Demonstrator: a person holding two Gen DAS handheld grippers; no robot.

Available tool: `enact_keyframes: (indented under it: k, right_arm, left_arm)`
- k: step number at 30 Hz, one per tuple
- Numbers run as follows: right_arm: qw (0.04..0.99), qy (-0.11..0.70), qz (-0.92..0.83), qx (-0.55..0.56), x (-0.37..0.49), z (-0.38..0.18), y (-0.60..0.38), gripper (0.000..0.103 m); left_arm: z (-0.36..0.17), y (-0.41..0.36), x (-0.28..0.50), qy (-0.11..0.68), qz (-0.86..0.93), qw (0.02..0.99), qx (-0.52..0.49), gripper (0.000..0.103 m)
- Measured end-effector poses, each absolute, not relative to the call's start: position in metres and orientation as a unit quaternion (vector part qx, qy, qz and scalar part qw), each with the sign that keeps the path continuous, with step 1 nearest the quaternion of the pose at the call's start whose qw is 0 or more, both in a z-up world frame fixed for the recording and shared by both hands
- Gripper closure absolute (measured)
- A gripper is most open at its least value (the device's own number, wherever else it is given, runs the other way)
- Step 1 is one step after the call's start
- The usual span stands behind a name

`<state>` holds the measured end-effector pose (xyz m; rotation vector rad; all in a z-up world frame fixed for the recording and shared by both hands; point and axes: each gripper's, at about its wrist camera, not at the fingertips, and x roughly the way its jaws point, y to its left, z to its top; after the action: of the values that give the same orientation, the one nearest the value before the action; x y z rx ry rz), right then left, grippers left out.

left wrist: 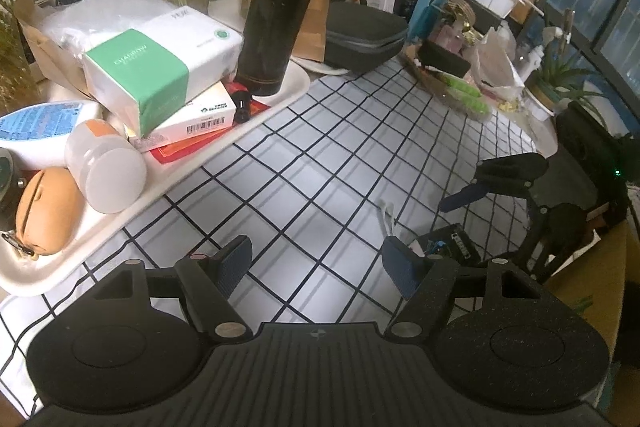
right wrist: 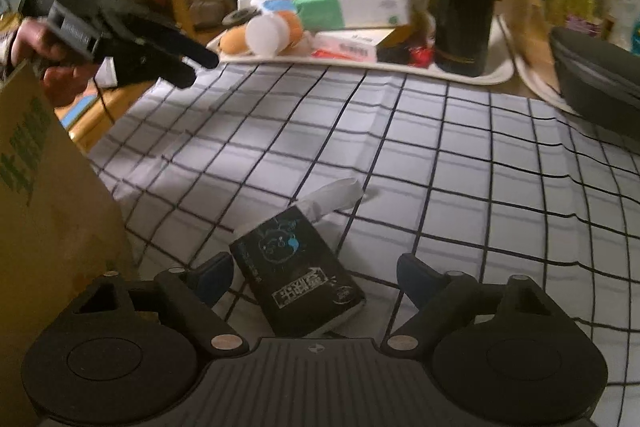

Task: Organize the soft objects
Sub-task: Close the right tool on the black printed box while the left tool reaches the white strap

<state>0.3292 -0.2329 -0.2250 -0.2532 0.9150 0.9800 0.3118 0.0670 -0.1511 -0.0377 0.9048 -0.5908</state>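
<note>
The table is covered by a white cloth (right wrist: pixel 400 147) with a black grid. A black tissue pack (right wrist: pixel 298 275) is laid flat on the cloth. Behind it, a white tray (left wrist: pixel 192 167) and a dark case (left wrist: pixel 364 39) are placed.

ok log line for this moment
right gripper: open, straddling black tissue pack | left gripper: open, empty | tray: untouched

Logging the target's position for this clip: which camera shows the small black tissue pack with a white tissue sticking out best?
The right wrist view: the black tissue pack lies whole on the checked cloth between the open right gripper. The left wrist view shows only a corner behind its own finger.
</note>
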Motion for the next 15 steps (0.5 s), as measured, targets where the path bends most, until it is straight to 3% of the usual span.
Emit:
enact_keyframes:
  k: [6, 8, 15]
  right_arm:
    - [0.76, 0.423, 0.47, -0.152, 0.328, -0.234, -0.225, 0.033]
    - [0.763, 0.417, 0.468, -0.158, 0.328, -0.233, -0.224, 0.049]
    - [0.797, 0.387, 0.425, -0.186, 0.327, -0.226, -0.231, 0.051]
  left_arm:
    - [-0.155, 0.065, 0.318, 0.435, -0.284, 0.854, -0.011, 0.032]
    - [-0.158, 0.064, 0.321, 0.439, -0.287, 0.852, -0.009, 0.032]
    - [-0.168, 0.05, 0.328, 0.443, -0.318, 0.838, 0.013, 0.032]
